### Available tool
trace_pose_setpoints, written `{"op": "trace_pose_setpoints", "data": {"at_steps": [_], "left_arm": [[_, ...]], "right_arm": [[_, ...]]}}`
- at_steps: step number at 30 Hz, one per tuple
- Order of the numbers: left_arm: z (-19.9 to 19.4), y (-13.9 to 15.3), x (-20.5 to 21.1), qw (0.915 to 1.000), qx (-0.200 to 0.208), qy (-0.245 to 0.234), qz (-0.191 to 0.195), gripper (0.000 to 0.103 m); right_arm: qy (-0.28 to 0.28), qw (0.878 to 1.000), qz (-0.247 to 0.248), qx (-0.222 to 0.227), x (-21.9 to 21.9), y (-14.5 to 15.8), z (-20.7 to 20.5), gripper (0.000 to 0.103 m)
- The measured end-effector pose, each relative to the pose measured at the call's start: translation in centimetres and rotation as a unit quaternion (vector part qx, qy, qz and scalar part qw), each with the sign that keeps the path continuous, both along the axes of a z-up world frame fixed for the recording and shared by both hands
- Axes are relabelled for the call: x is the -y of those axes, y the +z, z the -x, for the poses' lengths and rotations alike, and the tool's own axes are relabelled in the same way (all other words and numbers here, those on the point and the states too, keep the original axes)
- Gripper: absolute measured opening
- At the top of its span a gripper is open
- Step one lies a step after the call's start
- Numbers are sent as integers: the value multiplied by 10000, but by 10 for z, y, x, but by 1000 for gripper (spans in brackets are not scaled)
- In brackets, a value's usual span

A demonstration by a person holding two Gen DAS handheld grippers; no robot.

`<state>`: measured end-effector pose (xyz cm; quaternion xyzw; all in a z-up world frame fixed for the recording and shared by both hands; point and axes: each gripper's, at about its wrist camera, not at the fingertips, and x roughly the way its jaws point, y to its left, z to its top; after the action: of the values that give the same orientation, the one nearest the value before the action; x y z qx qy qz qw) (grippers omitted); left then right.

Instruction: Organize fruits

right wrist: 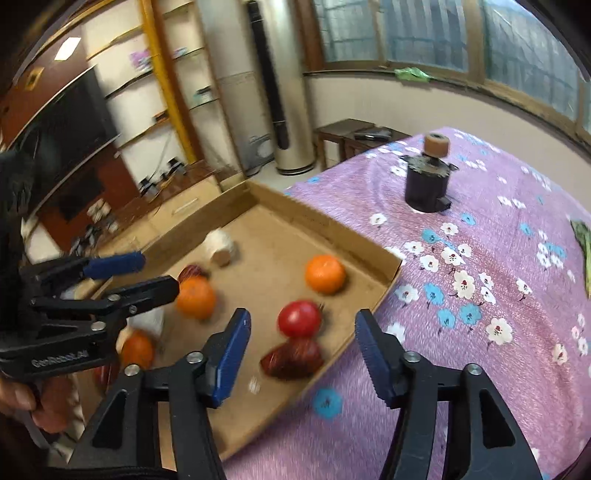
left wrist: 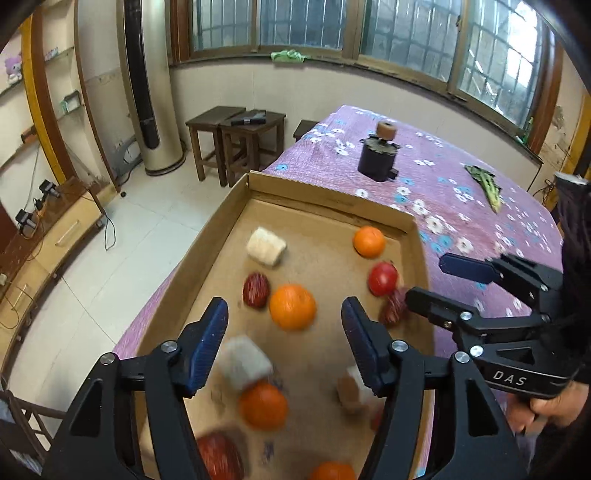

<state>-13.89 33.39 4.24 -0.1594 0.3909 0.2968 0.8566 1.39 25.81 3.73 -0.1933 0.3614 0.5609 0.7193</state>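
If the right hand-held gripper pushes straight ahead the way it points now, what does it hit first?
Probably the bright red round fruit and the dark red one just inside the cardboard tray's right wall. Its jaws are open and empty; depth is uncertain.

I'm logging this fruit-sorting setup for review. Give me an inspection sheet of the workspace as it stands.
Surface: purple floral cloth over the table.
Job's things: shallow cardboard tray holding round oranges, a shiny red fruit, dark red streaked fruits and pale cream chunks.
Clutter: dark cylindrical device with a brown spool; green leafy piece.
Grippers: left gripper and right gripper both open, nothing between the jaws.
Cables: wires on the floor by the low wooden cabinet.
Surroundings: barred windows, wooden stools, tall tower air conditioner.
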Motion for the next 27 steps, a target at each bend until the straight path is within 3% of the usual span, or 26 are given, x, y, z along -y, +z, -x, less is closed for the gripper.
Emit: {"op": "trace_pose_setpoints", "data": {"at_steps": [2,4,7,10,17,27], "left_arm": [[10,2,9,10000,33,41,-56,66],[19,4,18,9999,20,78,-128,77],[32,5,32,9994,-35,65,-327,77],[46,5,43,9990,-82,71,-423,77],[71,11,67,9984,10,16,-558,82],[89,19,93,9973,80,-78,-727,82]], "right_arm": [[290,9992,89,270,7,2,15,66],[532,9973,96,495,15,5,29,70],[812,9943,35,693,27,10,46,81],[1150,9905,6,752,41,14,62,86],[1761,9816,-36,741,70,19,94,89],[2025,9741,48,1006,90,14,122,89]]}}
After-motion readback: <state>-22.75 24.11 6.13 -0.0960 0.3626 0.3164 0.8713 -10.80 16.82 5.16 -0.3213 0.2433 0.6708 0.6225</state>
